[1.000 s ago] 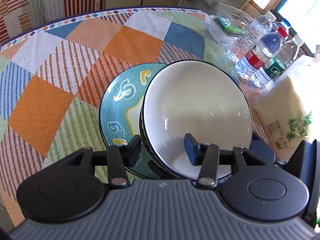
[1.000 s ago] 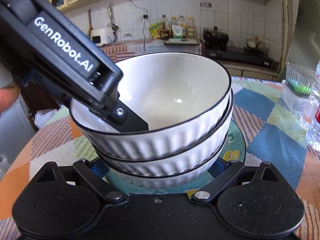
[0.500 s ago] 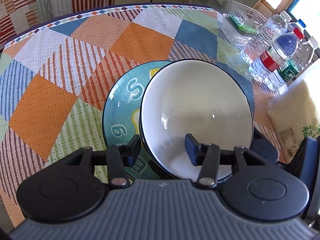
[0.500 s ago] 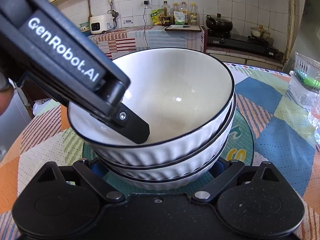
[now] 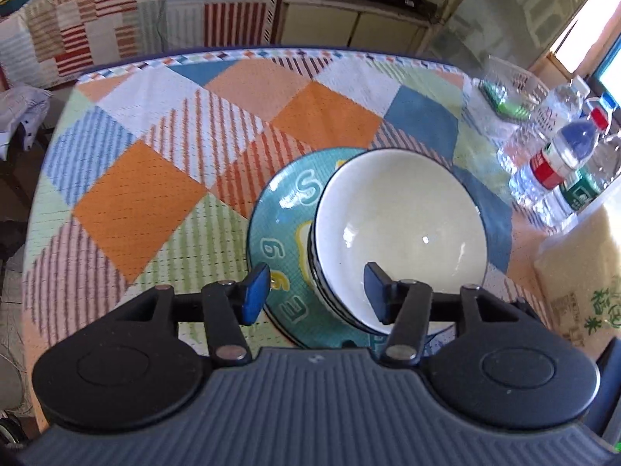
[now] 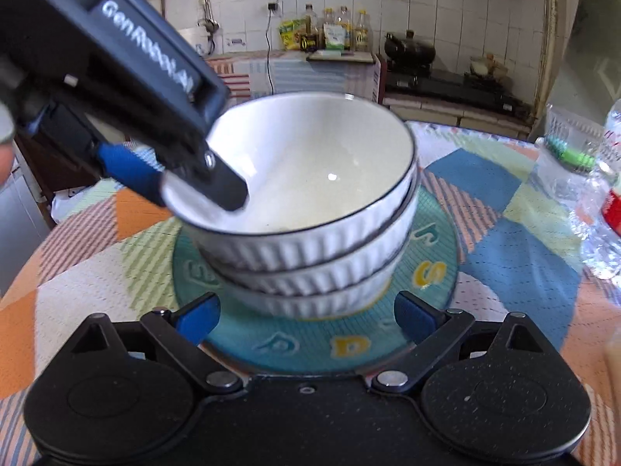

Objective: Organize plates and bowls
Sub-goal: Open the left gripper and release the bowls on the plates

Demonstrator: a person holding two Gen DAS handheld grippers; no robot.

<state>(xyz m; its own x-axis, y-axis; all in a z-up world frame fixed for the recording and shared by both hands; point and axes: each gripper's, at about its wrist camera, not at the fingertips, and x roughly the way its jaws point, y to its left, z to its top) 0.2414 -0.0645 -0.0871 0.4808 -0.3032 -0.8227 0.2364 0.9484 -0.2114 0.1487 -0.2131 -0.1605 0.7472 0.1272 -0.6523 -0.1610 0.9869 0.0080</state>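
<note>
Three white ribbed bowls with black rims are stacked on a teal plate (image 5: 283,248) printed with letters and digits. The top bowl (image 5: 403,229) sits level in the stack (image 6: 310,256). My left gripper (image 5: 317,293) straddles the near rim, one finger inside and one outside. Its jaws are opening and the outer pad stands clear of the bowl wall. In the right wrist view the left gripper (image 6: 182,186) comes in from the upper left. My right gripper (image 6: 306,316) is open, low over the plate (image 6: 349,345), its fingers on either side of the bottom bowl without touching it.
Several water bottles (image 5: 559,163) stand at the right of the patchwork tablecloth (image 5: 139,202), with a bag of rice (image 5: 582,283) nearer and a clear plastic basket (image 5: 508,93) behind. A hand shows at the left edge of the right wrist view.
My left gripper's jaws have widened and let go of the top bowl's rim, and it has lifted a little. My right gripper has drawn back, so its blue fingertips now show beside the stack.
</note>
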